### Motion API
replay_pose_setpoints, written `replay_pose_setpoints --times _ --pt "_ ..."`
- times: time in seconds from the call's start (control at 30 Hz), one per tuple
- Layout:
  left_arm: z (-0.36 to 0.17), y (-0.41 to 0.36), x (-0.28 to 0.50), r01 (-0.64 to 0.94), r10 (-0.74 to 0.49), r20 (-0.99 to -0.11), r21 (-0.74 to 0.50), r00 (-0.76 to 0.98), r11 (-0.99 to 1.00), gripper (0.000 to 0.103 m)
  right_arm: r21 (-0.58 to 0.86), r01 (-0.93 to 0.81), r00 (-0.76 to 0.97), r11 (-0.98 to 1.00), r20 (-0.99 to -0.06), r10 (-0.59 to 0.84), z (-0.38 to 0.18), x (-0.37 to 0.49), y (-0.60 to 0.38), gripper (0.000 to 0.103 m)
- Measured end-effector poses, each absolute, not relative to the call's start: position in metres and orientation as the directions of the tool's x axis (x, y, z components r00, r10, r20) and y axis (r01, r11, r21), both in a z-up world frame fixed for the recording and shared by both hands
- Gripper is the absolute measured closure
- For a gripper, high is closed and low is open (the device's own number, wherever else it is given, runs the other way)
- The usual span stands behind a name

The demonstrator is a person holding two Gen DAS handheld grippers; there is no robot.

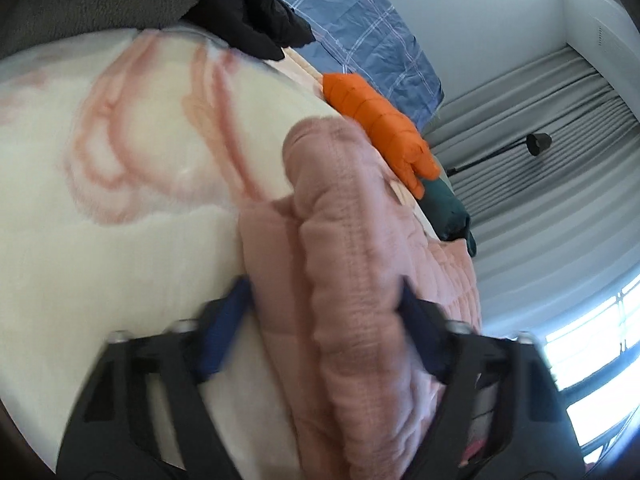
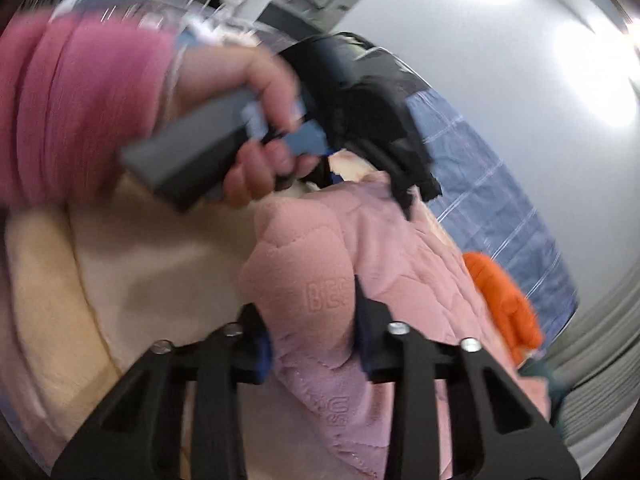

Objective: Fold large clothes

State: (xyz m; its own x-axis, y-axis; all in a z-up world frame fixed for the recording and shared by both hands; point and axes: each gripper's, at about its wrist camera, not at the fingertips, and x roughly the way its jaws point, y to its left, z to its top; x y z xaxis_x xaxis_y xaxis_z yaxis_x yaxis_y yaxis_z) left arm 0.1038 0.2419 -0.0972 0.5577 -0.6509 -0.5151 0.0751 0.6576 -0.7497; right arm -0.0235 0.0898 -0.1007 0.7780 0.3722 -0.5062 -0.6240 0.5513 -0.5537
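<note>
A pink quilted garment point(image 1: 352, 280) lies bunched on a cream blanket with pink flower outlines point(image 1: 120, 200). My left gripper point(image 1: 322, 284) has a thick fold of the garment between its blue pads, which press on it from both sides. In the right wrist view my right gripper point(image 2: 304, 296) is shut on another puffy fold of the same pink garment point(image 2: 320, 264), which carries embossed letters. Beyond it a hand point(image 2: 248, 120) in a pink sleeve holds the grey handle of the left gripper, whose tips reach the garment's far end. Both views are motion-blurred.
An orange puffer jacket point(image 1: 380, 120) and a teal item point(image 1: 448, 212) lie past the pink garment. A blue plaid cover point(image 1: 360, 32), black clothes point(image 1: 260, 8) and a grey fleece pile point(image 1: 100, 0) sit further back. Grey curtains point(image 1: 540, 92), a black lamp point(image 1: 538, 142) and a bright window point(image 1: 600, 344) are on the right.
</note>
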Motion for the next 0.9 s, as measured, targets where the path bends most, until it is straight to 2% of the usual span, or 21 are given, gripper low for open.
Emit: replay_pose_setpoints --times 0.03,0.13,0.2,0.5,0.63,0.77,0.87,0.9 --pt "-0.095 0.241 0.104 0.065 -0.645 -0.513 -0.752 0.566 0.656 0.055 -0.495 -0.644 0.758 0.584 -0.518 0.396 -0.09 -0.017 0.082 0.077" --pt "-0.083 0.237 0.1 0.082 -0.631 -0.495 -0.745 0.598 0.662 0.064 -0.341 -0.677 0.712 0.652 -0.526 0.465 -0.062 -0.002 0.06 0.078" --pt "-0.07 0.233 0.098 0.098 -0.625 -0.484 -0.738 0.612 0.668 0.066 -0.27 -0.677 0.706 0.685 -0.503 0.499 -0.046 0.005 0.045 0.079" --pt "0.034 0.172 0.099 0.264 -0.639 -0.412 -0.665 0.65 0.698 0.068 -0.018 -0.612 0.745 0.791 -0.349 0.568 0.008 -0.013 -0.048 0.079" --pt "0.068 0.12 0.101 0.344 -0.652 -0.411 -0.604 0.637 0.718 0.068 0.109 -0.548 0.781 0.829 -0.287 0.554 0.023 -0.012 -0.112 0.08" --pt "0.095 0.043 0.111 0.414 -0.635 -0.446 -0.499 0.63 0.761 0.071 0.258 -0.473 0.803 0.842 -0.267 0.533 0.022 -0.009 -0.183 0.08" --pt "0.106 -0.03 0.117 0.456 -0.576 -0.5 -0.352 0.646 0.817 0.082 0.387 -0.4 0.811 0.831 -0.272 0.517 0.011 0.0 -0.237 0.081" --pt "0.106 -0.052 0.121 0.479 -0.576 -0.512 -0.322 0.638 0.817 0.094 0.422 -0.385 0.809 0.821 -0.274 0.52 0.006 0.0 -0.249 0.081"
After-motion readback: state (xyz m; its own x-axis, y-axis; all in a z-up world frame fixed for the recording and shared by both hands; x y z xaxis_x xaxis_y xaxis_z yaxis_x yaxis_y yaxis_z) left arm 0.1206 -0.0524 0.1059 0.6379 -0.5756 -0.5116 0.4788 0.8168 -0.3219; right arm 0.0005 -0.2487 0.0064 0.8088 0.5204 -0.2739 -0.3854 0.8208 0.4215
